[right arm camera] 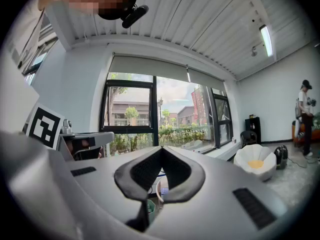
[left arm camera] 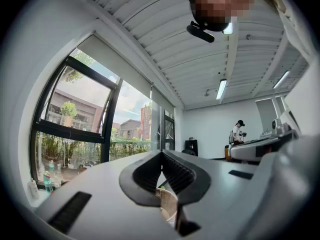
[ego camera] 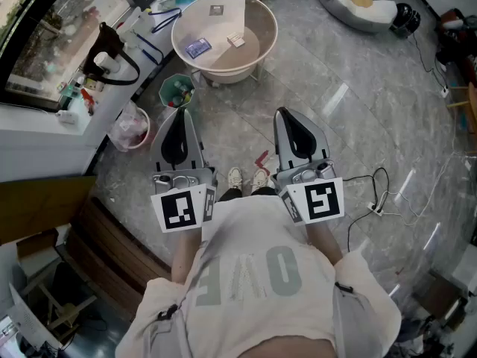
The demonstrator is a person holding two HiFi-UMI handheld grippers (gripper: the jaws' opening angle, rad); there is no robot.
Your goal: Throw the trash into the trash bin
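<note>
Bin (ego camera: 163, 93), green and angular, holds seemingly colourful scraps (ego camera: 179, 92).

**Where things stand in the room**

A round beige table (ego camera: 223, 64) stands at the upper centre. A small blue card (ego camera: 197, 48) lies on it, left of a pale little block (ego camera: 236, 40). A green plastic trash bin (ego camera: 177, 92) stands just below-left of the table. A white bin with a pink bag (ego camera: 130, 129) is further lower left, beside a white window ledge (ego camera: 45, 125). A white petal-shaped seat (ego camera: 358, 2) is at the upper right.

Open floor (ego camera: 350, 103) ahead, round table (ego camera: 220, 57), green bin (ego camera: 177, 92) beyond
</note>
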